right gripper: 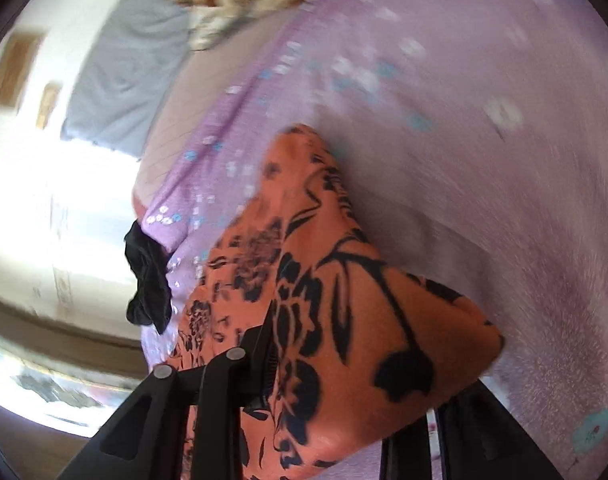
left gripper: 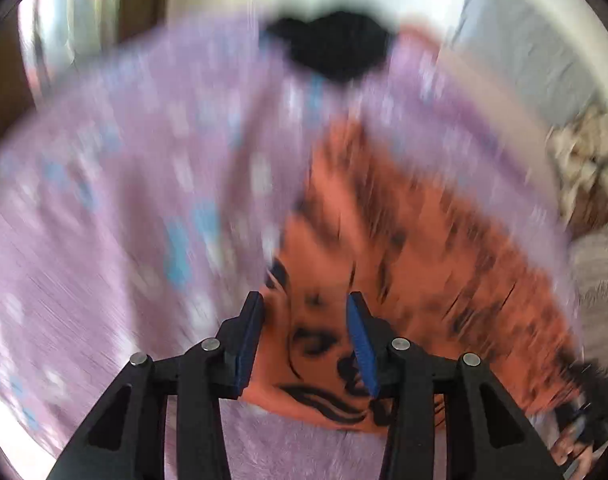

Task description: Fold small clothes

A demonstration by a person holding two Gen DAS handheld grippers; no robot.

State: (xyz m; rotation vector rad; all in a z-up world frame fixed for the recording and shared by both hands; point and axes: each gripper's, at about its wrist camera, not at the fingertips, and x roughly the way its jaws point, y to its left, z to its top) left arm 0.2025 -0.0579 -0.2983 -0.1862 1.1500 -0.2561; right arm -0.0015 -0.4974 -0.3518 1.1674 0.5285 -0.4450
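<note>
The orange garment with the dark flower print [left gripper: 404, 240] lies on the lilac bedspread [left gripper: 104, 200], and from where the left gripper [left gripper: 306, 312] hangs, the cloth runs away from it — up and to the right in that view, a long band of orange reaching toward the far edge of the bed, with its near end just under the blue pads [left gripper: 360, 340]. The jaws there stand apart, a clear gap between them, and nothing is pinched; the fabric shows through the gap but the pads do not press it. In the right wrist view things look different: the orange garment [right gripper: 344, 280] rises in a peaked fold right in front of the right gripper [right gripper: 332, 364], draped over where its far finger ought to be, so only the near finger [right gripper: 260, 344] is plain. Whether those jaws clamp the cloth or merely sit under it I cannot tell — the fabric hides the tips. My reading is that the right hand is the one engaged with the garment, at its bunched end, while the left is nearest the flat end and free. So the coming move likely turns on the cloth's long axis lying between the two hands. The picture is badly smeared, so edges are guesswork. A black garment [left gripper: 332, 44] sits well apart at the bed's edge, next in line perhaps.
</note>
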